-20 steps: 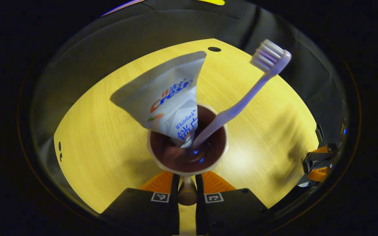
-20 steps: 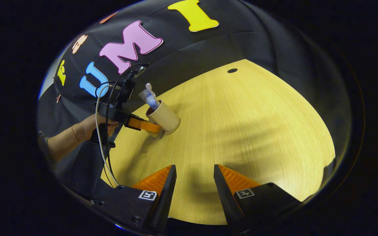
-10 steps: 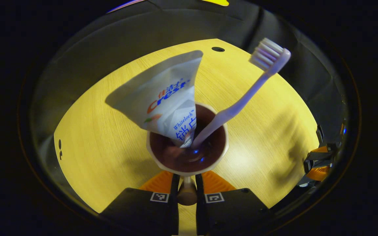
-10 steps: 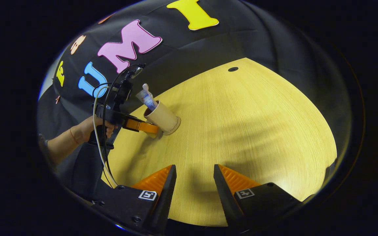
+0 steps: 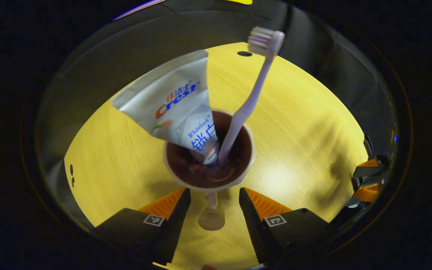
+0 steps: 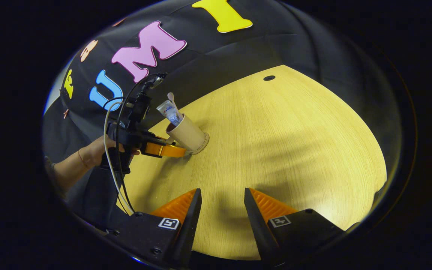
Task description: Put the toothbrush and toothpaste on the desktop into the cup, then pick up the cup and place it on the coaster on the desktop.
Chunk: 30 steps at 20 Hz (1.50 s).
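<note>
A tan cup (image 5: 208,150) with a dark inside stands upright on the wooden desk (image 5: 298,123). A white toothpaste tube (image 5: 174,108) and a pale toothbrush (image 5: 255,82), bristles up, lean in it. The cup's handle (image 5: 211,219) lies between the fingers of my left gripper (image 5: 214,193), which is open and apart from it. In the right gripper view the cup (image 6: 188,133) rests on a slightly wider tan ring (image 6: 203,144), seemingly the coaster. The left gripper (image 6: 176,151) sits just left of it. My right gripper (image 6: 221,195) is open over bare desk.
A hand (image 6: 92,153) holds the left gripper, with cables (image 6: 113,165) trailing down. The right gripper (image 5: 369,180) shows at the desk's right edge. A small dark hole (image 6: 269,78) sits near the desk's far edge. The booth's black cloth wall rises behind the desk.
My left gripper has opened and let go of the cup's handle. The toothbrush has swung more upright, towards the tube. The right gripper has barely moved.
</note>
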Available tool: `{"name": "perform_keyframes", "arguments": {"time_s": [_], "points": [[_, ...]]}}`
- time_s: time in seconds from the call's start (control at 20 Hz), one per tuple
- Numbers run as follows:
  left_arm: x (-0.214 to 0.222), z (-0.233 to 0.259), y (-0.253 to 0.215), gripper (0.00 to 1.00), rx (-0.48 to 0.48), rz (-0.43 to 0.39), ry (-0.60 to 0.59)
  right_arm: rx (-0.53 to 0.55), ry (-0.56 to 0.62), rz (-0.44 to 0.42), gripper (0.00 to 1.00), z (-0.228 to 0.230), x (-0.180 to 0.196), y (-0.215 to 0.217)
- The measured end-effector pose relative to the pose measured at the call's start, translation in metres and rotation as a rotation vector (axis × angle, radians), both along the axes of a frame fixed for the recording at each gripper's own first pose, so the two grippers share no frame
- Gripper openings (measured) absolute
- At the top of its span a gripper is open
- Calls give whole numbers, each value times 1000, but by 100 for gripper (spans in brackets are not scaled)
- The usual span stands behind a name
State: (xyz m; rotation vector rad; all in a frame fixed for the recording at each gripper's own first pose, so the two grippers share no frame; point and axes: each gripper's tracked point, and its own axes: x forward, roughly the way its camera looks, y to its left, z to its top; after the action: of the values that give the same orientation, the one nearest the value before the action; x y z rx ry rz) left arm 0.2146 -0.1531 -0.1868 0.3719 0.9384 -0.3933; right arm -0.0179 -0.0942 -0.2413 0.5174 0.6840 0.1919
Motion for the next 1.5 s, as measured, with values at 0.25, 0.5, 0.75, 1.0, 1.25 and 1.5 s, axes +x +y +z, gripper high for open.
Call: {"name": "perform_keyframes", "arguments": {"time_s": [0.25,0.5,0.75,1.0,1.25,1.5], "points": [[-18,17,10,92,-53,31,-55,-4,-3,14,71,6,5,7],[-44,45,27,91,-138,89,-164,-10,-8,42,71,17,15,17],[-76,73,52,91,-229,166,-259,-26,-18,71,71,29,22,27],[-108,87,75,92,-325,259,-323,-50,-28,73,71,39,25,32],[-131,97,93,94,-390,315,-386,-68,-39,82,71,50,20,42],[-157,91,95,93,-448,311,-379,-58,-57,89,71,64,17,58]]}}
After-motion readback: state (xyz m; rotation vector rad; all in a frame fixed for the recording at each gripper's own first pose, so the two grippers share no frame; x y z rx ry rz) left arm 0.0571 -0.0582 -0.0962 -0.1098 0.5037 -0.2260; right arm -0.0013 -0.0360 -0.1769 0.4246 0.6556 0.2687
